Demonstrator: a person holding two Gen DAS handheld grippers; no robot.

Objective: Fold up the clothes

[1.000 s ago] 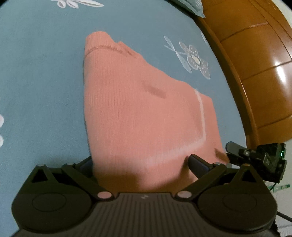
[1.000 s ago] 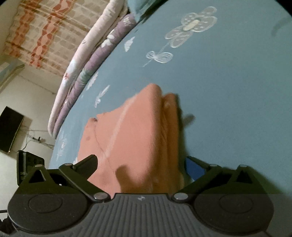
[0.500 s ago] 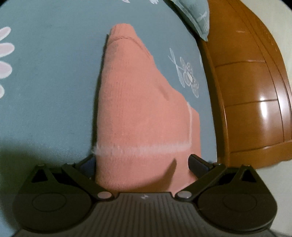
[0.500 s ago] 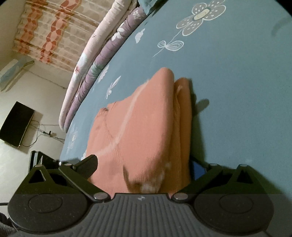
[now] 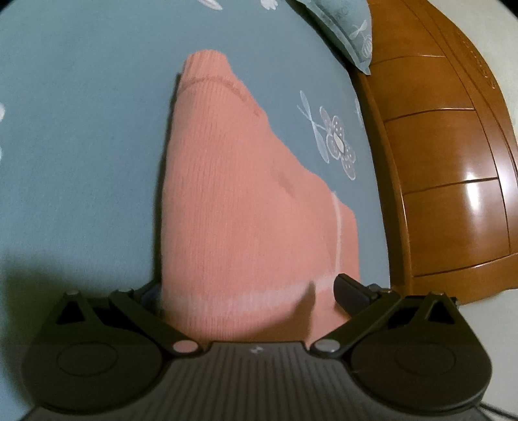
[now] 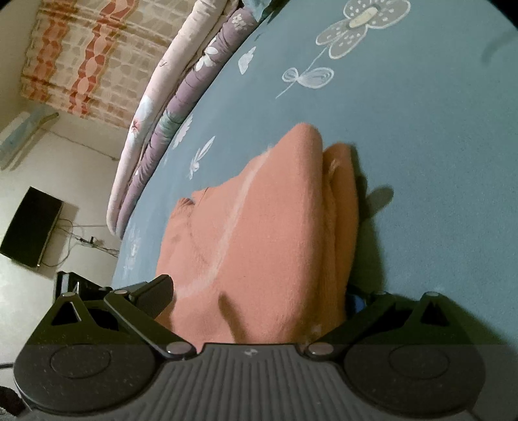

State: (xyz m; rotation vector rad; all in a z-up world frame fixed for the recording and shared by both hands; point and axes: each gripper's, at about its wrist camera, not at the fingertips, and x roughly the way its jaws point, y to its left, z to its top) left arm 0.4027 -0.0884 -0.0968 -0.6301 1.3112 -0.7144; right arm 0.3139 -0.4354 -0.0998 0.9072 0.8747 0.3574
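Observation:
A folded salmon-pink knit sweater (image 5: 242, 210) with a pale stripe lies on the blue flowered bedsheet (image 5: 81, 129). Its near end fills the gap between the wide-apart fingers of my left gripper (image 5: 251, 288), which is open; the right finger (image 5: 351, 288) shows and the left one is mostly hidden by cloth. In the right wrist view the same sweater (image 6: 265, 243) shows stacked layers along its right edge. My right gripper (image 6: 259, 294) is open too, with the sweater's end between its fingers (image 6: 155, 291).
A glossy wooden headboard (image 5: 453, 162) bounds the bed on the right, with a blue pillow (image 5: 343, 29) against it. Rolled quilts (image 6: 168, 97) lie along the bed's far side. Beyond them are a patterned curtain (image 6: 81, 58) and a black box (image 6: 30, 226) on the floor.
Both cameras have tilted and closed in on the sweater, which now fills more of each gap. The right gripper has left the left wrist view. The fingers have stayed wide apart.

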